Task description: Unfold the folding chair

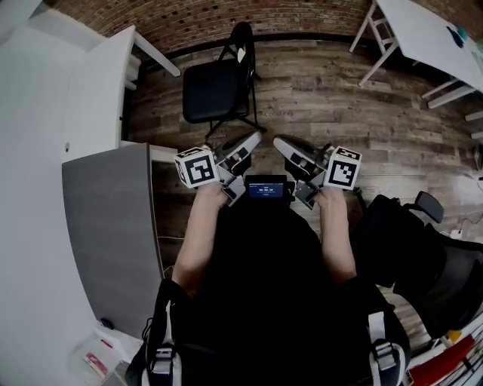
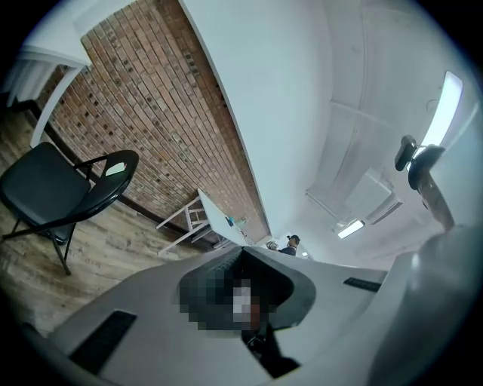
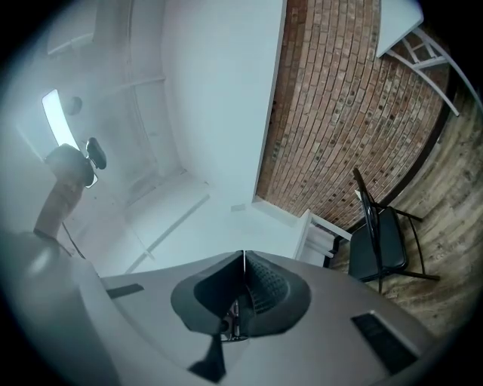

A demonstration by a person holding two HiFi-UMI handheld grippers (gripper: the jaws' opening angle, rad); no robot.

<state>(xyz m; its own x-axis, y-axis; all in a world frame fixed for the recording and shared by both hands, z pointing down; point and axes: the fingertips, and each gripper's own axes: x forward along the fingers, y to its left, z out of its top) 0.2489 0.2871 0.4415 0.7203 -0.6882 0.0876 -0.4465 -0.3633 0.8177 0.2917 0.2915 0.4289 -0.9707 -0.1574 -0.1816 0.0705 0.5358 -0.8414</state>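
The folding chair (image 1: 217, 89) already stands open on the far floor (image 1: 317, 98). The left gripper (image 1: 249, 141) and right gripper (image 1: 282, 143), fingers closed and empty, should avoid knocking it.

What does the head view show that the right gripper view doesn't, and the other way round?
Only the head view shows both tools, the left gripper and right gripper, the person's forearms, a small screen between them and a grey panel. Only the right gripper view shows the ceiling light and that gripper's jaws shut tight on nothing. Both show the black folding chair standing open on the wooden floor by the brick wall.
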